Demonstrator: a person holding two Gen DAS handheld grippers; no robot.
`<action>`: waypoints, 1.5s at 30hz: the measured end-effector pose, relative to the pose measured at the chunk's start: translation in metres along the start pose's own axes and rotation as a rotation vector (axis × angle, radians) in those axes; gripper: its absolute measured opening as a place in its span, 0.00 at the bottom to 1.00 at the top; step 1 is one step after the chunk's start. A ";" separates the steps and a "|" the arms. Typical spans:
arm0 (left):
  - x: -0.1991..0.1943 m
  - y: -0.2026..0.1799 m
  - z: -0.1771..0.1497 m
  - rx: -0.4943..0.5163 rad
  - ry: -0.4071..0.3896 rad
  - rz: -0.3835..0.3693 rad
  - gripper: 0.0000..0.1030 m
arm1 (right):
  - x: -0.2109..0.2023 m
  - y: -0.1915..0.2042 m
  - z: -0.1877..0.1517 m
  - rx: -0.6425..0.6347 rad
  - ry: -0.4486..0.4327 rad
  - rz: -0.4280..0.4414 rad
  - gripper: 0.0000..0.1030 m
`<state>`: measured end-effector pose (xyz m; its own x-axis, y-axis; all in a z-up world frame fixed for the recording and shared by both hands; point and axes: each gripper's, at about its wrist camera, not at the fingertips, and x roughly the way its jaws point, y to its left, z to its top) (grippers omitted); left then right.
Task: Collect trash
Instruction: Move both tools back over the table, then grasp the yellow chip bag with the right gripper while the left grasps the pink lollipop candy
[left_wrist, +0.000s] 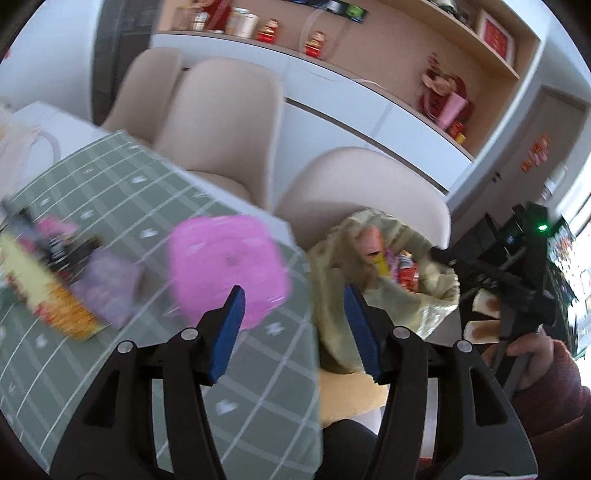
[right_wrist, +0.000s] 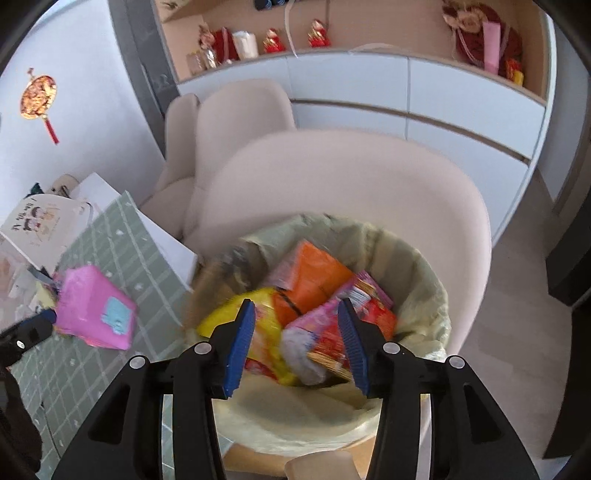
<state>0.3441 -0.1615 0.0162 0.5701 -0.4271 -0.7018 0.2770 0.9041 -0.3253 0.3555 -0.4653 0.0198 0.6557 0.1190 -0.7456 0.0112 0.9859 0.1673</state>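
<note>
No brand or wording can be read on any wrapper; motion blur defeats it, and the white bag at the bench's far end bears a cartoon print with writing too small to make out. My left hand-held gripper hangs over the bench edge, jaws standing apart with nothing between the pads. Just beyond its left finger lies a pink packet on the green checked cloth; in the right wrist view the same packet shows as a flat slab with a pale blue label, its long axis running diagonally across the cloth, near the edge facing the bin. Further left on the cloth sits a blurred heap of wrappers, yellow, orange, black and lilac. My right hand-held gripper is directly above the bin, jaws wide and empty. The bin, lined with a pale green bag, stands beside the bench in front of a beige chair. It contains an orange pack, a yellow wrapper, a pink-and-red wrapper and a grey scrap, piled loosely.
</note>
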 end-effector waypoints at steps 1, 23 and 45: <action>-0.008 0.010 -0.004 -0.018 -0.007 0.017 0.51 | -0.006 0.011 0.003 -0.018 -0.019 0.021 0.48; -0.149 0.210 -0.067 -0.366 -0.171 0.363 0.52 | 0.000 0.266 0.004 -0.408 0.009 0.376 0.48; -0.171 0.257 -0.101 -0.473 -0.199 0.362 0.56 | 0.110 0.391 -0.060 -0.674 0.279 0.487 0.28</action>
<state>0.2396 0.1450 -0.0111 0.7096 -0.0449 -0.7032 -0.3073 0.8783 -0.3662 0.3866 -0.0598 -0.0358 0.2615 0.4827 -0.8358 -0.7283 0.6670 0.1573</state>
